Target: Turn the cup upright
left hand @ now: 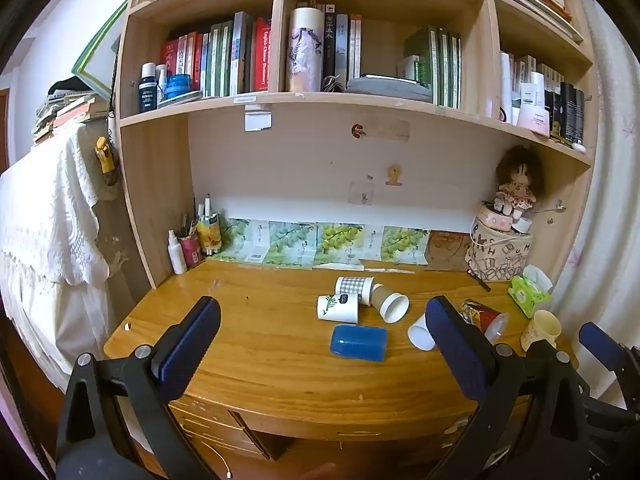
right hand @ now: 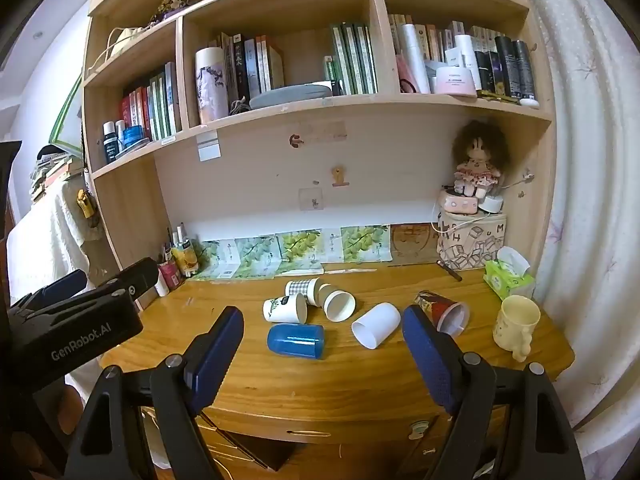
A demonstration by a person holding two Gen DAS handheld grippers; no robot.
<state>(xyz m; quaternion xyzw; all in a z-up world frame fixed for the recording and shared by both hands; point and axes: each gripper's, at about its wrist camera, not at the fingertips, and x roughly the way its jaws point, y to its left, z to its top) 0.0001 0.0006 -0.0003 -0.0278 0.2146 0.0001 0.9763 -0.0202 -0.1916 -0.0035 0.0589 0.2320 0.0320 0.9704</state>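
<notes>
Several cups lie on their sides on the wooden desk (left hand: 260, 364): a blue plastic cup (left hand: 359, 342) (right hand: 296, 340), a white cup with a leaf print (left hand: 338, 308) (right hand: 285, 308), a checked cup (left hand: 354, 286) (right hand: 302, 287), a brown paper cup (left hand: 391, 302) (right hand: 336, 301), a plain white cup (right hand: 376, 325) (left hand: 420, 334) and a red patterned cup (right hand: 442, 310) (left hand: 484, 316). A cream mug (right hand: 516, 322) (left hand: 540, 330) stands upright at the right. My left gripper (left hand: 320, 340) and right gripper (right hand: 322, 350) are open and empty, held back over the desk's front edge.
A green tissue pack (right hand: 506, 276) and a lettered box (right hand: 472, 244) with a doll (right hand: 478, 160) stand at the back right. Pen holders and bottles (left hand: 192, 240) stand at the back left. Bookshelves (left hand: 280, 96) hang above. The left gripper's body (right hand: 72, 320) shows at left.
</notes>
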